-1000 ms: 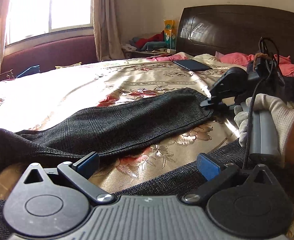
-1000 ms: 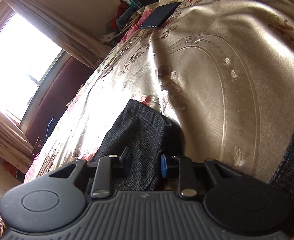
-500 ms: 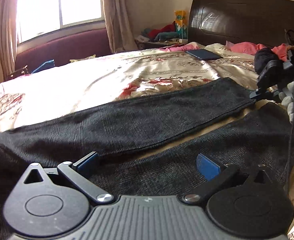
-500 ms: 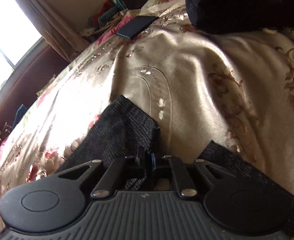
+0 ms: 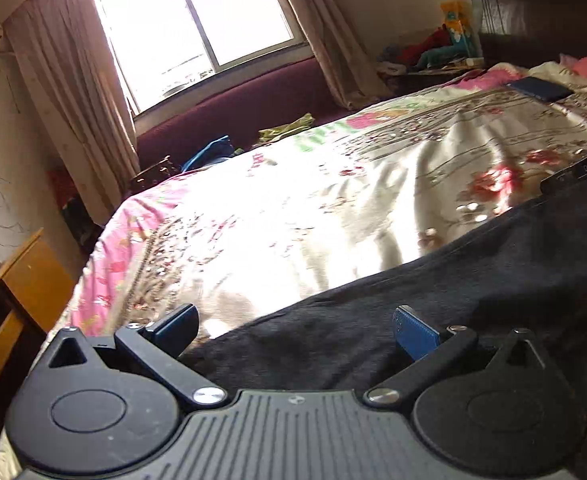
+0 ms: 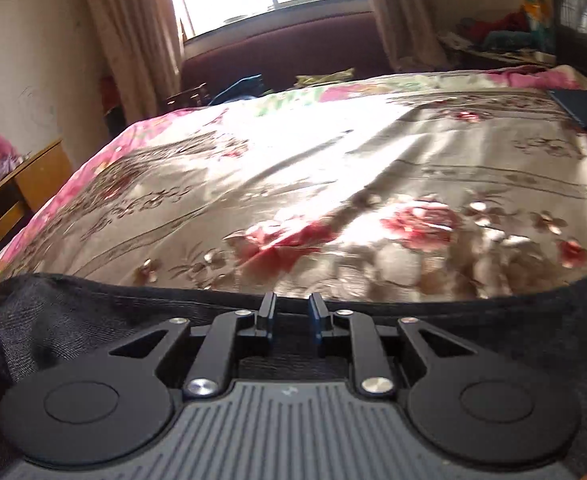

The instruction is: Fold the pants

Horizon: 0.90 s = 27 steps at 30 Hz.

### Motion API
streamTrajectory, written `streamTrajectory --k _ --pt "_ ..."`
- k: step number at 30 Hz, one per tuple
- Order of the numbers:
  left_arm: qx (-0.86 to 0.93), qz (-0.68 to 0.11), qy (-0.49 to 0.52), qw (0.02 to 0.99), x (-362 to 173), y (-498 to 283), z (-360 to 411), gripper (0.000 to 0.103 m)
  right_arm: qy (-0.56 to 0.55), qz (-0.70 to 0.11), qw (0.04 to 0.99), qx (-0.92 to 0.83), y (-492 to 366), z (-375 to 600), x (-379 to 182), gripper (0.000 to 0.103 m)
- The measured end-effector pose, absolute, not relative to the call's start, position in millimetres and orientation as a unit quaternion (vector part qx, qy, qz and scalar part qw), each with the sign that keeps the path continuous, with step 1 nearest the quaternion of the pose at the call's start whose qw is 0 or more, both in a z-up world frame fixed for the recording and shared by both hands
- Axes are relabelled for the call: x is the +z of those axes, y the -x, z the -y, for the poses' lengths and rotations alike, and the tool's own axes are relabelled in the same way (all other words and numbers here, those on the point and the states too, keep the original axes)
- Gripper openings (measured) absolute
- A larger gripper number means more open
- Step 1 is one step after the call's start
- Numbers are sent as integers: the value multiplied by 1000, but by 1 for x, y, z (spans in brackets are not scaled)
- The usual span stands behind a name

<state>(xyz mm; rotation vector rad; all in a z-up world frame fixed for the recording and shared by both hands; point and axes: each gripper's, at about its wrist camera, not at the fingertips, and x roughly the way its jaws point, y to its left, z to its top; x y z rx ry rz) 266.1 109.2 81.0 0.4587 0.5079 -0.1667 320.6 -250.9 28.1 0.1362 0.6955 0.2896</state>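
The dark grey knitted pants [image 5: 433,300] lie across the near part of a floral bedspread [image 5: 333,192]. My left gripper [image 5: 293,326] is open, its fingers spread wide just over the pants cloth, holding nothing. In the right wrist view the pants [image 6: 93,312] run as a dark band along the bottom. My right gripper [image 6: 292,314] has its fingers a small gap apart at the pants' far edge, with cloth in the gap; a grip is not clear. The right gripper's body also shows at the right edge of the left wrist view [image 5: 581,170].
A dark phone or tablet [image 6: 583,109] lies on the bedspread at the far right. A wooden table [image 5: 17,292] stands off the bed's left edge. A maroon couch [image 6: 285,52] under the window and a dark headboard [image 5: 541,12] bound the bed.
Both grippers swung left toward the window side. The far pant leg the right gripper held now lies over the near one. The right fingers went from shut to slightly apart.
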Motion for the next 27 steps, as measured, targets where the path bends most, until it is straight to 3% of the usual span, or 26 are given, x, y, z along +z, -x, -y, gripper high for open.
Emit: streamTrajectory --k 6,7,13,16,27 --pt "-34 -371 -248 894 63 -321 -185 103 3 -411 874 259 -384 160 30 23" --pt "-26 -380 -250 890 59 -324 -192 103 20 -418 867 269 -387 151 31 28" --pt "-36 -415 -203 886 51 -358 -222 100 124 -444 833 306 -398 118 31 36" --pt "-62 -432 -208 875 45 -375 -227 90 138 -462 819 312 -412 109 27 37" --pt "-123 -498 -211 832 25 -392 -263 85 203 -499 768 346 -433 66 14 41"
